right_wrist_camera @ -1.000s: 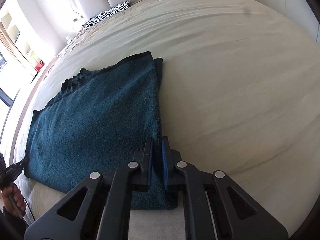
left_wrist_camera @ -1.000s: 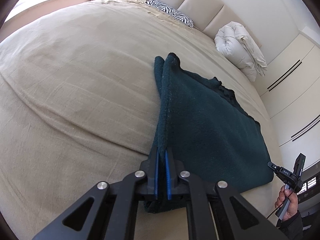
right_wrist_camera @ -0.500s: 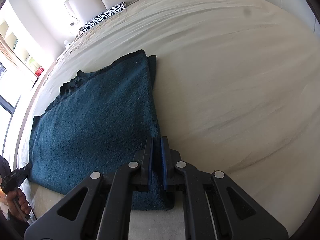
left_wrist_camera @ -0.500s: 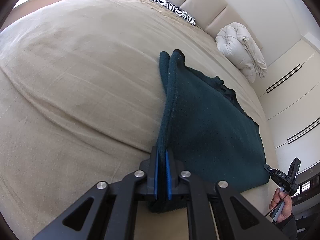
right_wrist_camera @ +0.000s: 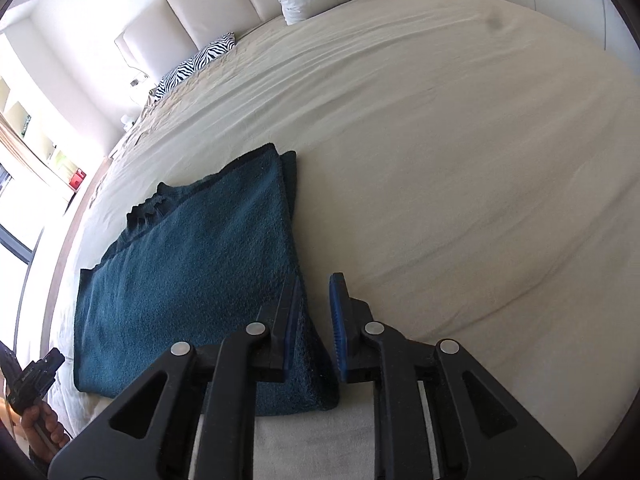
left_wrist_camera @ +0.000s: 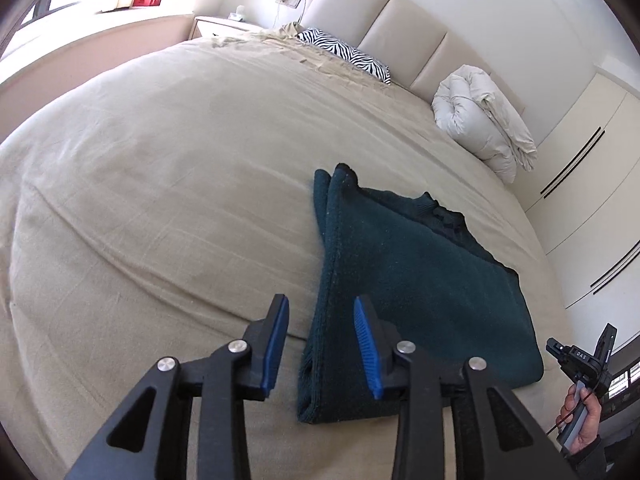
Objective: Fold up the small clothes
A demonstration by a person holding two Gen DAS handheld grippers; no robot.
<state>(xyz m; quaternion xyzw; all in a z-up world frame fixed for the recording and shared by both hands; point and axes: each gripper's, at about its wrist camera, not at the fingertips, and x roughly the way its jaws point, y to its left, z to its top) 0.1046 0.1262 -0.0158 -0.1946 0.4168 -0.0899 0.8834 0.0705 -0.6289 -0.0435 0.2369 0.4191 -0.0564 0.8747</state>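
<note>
A dark teal garment lies folded flat on the beige bed. My left gripper hovers over its near left edge. Its jaws are opening, and the cloth's edge lies between the blue pads without being pressed. In the right wrist view the garment spreads to the left. My right gripper is over the near right corner. Its jaws are opening by a narrow gap, with the cloth's edge below them and not pinched. Each gripper also shows in the other's view, with a hand on its handle.
A zebra-print pillow and a rolled white duvet lie against the padded headboard. White wardrobe doors stand to the right and a nightstand at the far left. Bare bedspread stretches right of the garment.
Both grippers were shut on the garment's near edges. Both have now opened and risen a little, the left wider than the right. The released cloth lies flat on the bed.
</note>
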